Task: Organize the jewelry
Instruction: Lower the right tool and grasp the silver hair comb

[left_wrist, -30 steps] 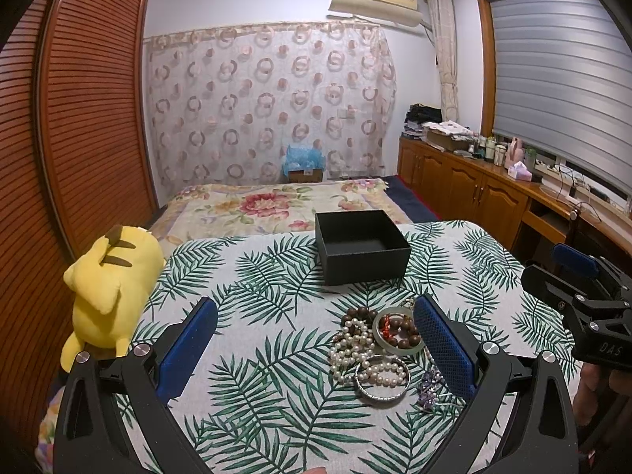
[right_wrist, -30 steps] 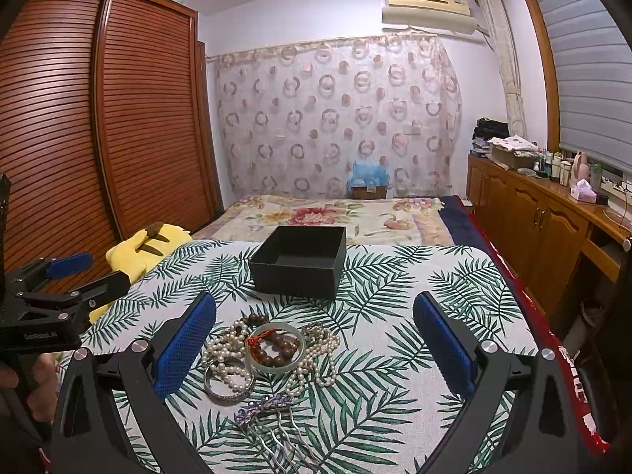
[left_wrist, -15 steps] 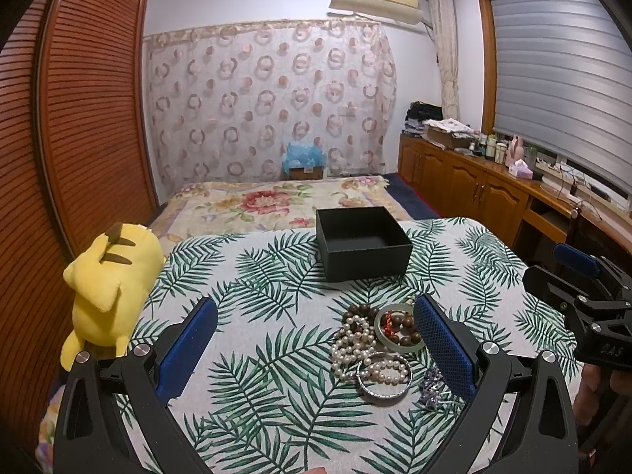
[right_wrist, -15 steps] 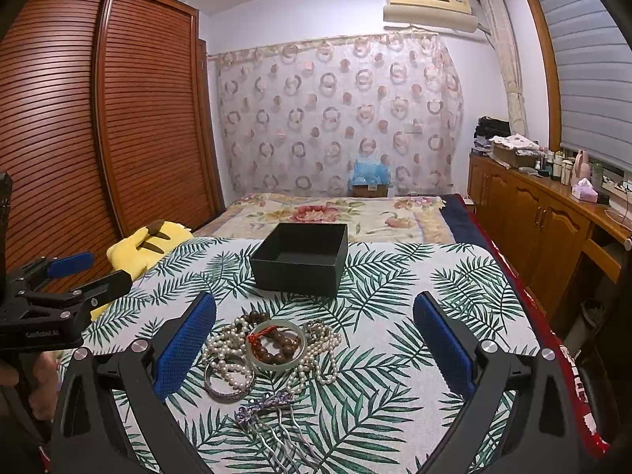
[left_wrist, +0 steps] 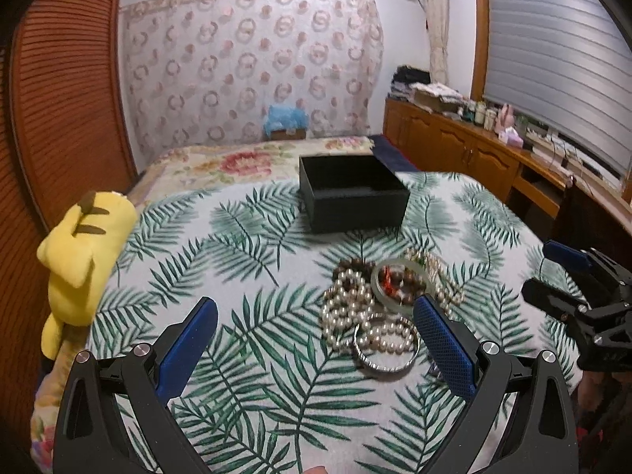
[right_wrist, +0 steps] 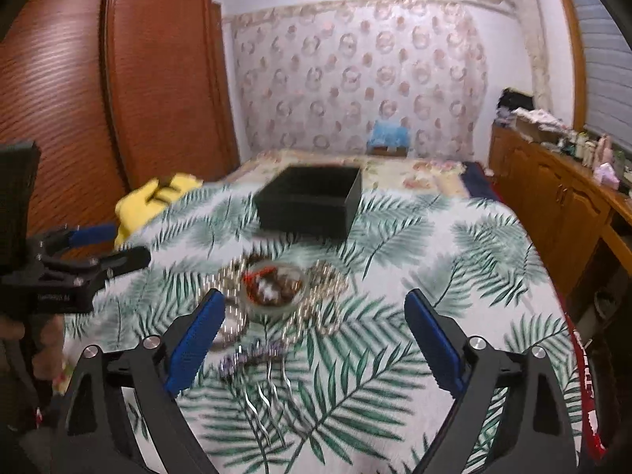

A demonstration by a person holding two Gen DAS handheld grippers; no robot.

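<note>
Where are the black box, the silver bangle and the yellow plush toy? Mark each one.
black box (left_wrist: 357, 207), left wrist view, on its front wall.
silver bangle (left_wrist: 385, 365), left wrist view, on its near rim.
yellow plush toy (left_wrist: 85, 252), left wrist view, on the middle of its body.

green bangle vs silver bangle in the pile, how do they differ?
The green bangle is a thick, pale, translucent band; the silver bangle is thin, shiny metal. The green bangle rings dark brown and red beads; the silver bangle rings pale pearls. The green bangle lies farther back, toward the black box; the silver bangle lies at the near edge of the pile. Both lie flat on the leaf-print cloth, untouched by either claw.
</note>
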